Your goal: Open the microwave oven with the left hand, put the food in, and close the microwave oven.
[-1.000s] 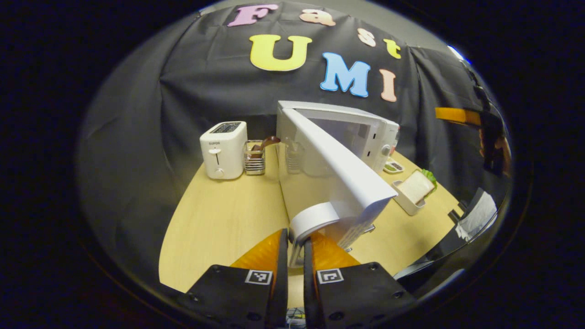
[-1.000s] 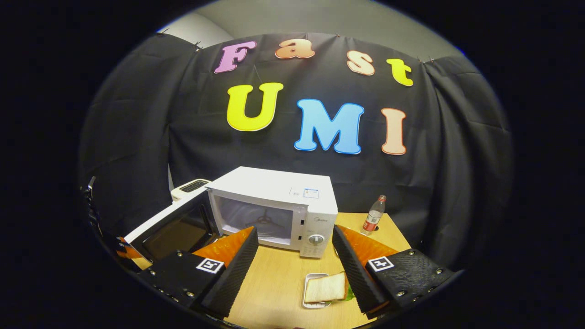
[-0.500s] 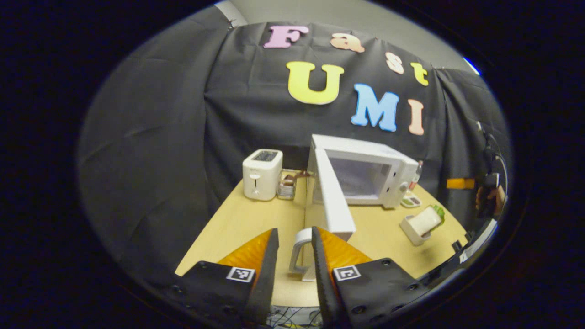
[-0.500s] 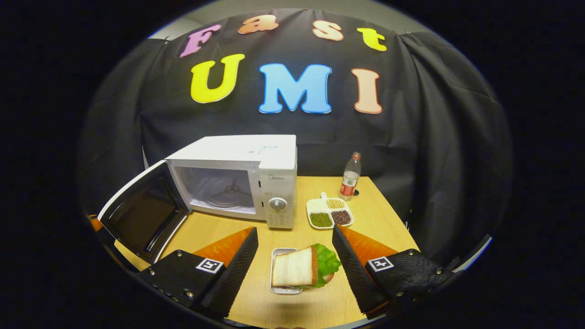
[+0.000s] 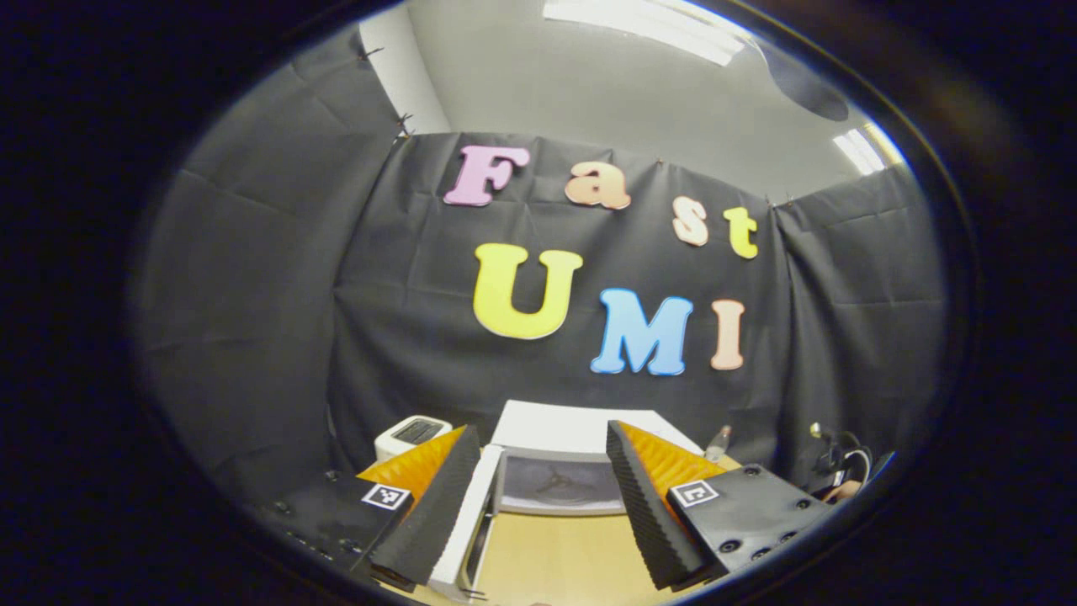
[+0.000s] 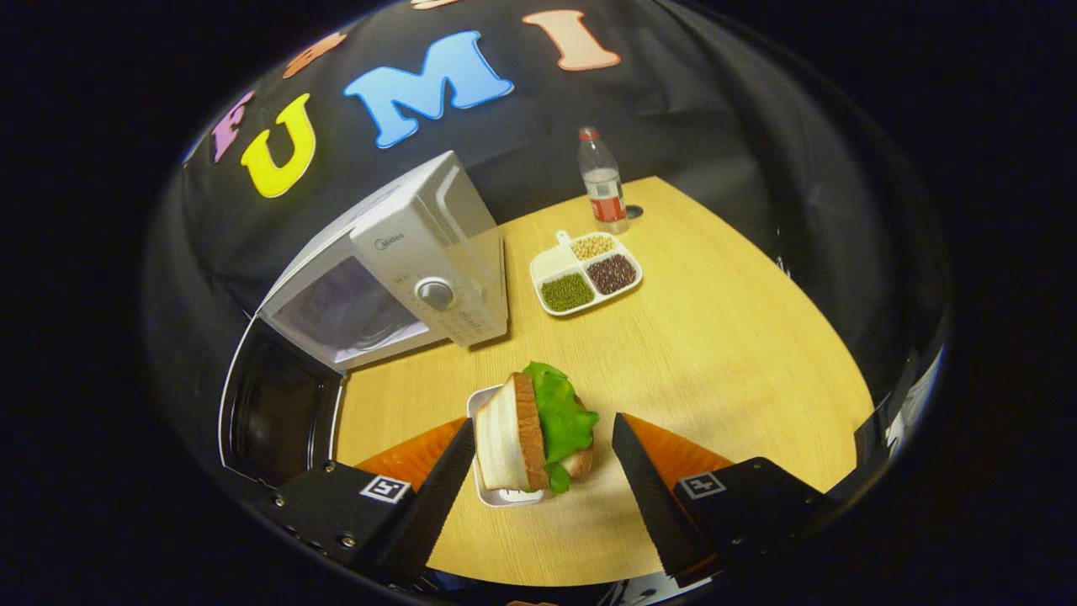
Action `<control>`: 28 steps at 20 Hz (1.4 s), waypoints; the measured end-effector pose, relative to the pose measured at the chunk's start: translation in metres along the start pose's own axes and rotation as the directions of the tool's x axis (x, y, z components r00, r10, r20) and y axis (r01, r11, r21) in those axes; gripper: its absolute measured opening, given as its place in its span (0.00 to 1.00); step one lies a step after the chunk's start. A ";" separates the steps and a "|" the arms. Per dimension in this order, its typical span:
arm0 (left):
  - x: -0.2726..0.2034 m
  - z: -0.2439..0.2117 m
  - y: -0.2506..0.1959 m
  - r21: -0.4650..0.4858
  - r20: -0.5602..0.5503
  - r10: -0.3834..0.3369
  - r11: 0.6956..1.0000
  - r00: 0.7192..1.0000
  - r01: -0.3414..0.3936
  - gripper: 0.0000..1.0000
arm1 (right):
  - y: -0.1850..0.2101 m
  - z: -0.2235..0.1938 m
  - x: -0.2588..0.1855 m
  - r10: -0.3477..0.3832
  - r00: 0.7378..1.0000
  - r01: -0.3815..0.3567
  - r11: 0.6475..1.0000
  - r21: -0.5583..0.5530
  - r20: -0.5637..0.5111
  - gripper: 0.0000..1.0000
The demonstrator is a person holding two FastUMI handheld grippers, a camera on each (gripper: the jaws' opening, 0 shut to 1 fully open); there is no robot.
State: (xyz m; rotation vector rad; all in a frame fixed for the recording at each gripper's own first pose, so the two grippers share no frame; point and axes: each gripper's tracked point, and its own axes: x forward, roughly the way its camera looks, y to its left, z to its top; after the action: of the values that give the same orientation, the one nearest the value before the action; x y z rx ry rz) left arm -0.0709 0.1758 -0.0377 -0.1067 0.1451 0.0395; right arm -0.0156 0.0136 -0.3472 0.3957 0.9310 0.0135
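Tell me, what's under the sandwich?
The sandwich sits in a small white tray on the wooden table, between the right gripper's open fingers. The bread and lettuce cover most of the tray, so its inside is hidden.

The tabletop point(image 6: 715, 337) looked like pale wood-grain laminate, smooth with a soft sheen, and the microwave oven point(image 6: 421, 244) had a glossy white casing with a dark, reflective pane in its open door point(image 6: 278, 412). The sandwich point(image 6: 538, 429) showed spongy, matt bread and crinkled lettuce in a smooth white tray point(image 6: 496, 497). The bottle point(image 6: 602, 181) near the far edge was clear plastic, and the fingers point(image 6: 442, 488) bore ribbed, matt pads.
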 end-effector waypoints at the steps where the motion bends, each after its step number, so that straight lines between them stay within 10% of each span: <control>1: 0.008 0.002 -0.021 0.005 0.007 -0.028 1.000 1.000 0.028 0.96 | -0.004 -0.002 0.007 0.033 0.999 -0.032 0.999 0.023 -0.024 0.99; 12: 0.063 -0.045 -0.115 0.101 -0.151 -0.057 0.992 0.987 0.073 0.95 | 0.004 -0.034 0.060 0.324 0.919 -0.278 0.936 0.215 -0.226 0.95; 16: 0.067 -0.042 -0.116 0.091 -0.146 -0.068 0.993 0.987 0.082 0.95 | 0.013 -0.026 0.055 0.361 0.904 -0.301 0.918 0.258 -0.229 0.43; 19: 0.071 -0.041 -0.105 0.068 -0.135 -0.089 0.993 0.987 0.099 0.96 | 0.013 -0.023 0.054 0.320 0.920 -0.274 0.938 0.212 -0.226 0.28; 28: 0.062 -0.020 -0.035 0.039 -0.096 -0.151 0.987 0.984 0.155 0.96 | 0.066 0.015 0.014 0.319 0.948 -0.302 0.916 0.264 -0.021 0.28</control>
State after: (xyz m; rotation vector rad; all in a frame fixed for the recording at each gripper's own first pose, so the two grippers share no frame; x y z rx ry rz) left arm -0.0105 0.1408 -0.0630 -0.0730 0.2299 -0.1220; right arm 0.0146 0.0727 -0.3281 0.7881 0.9271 0.1987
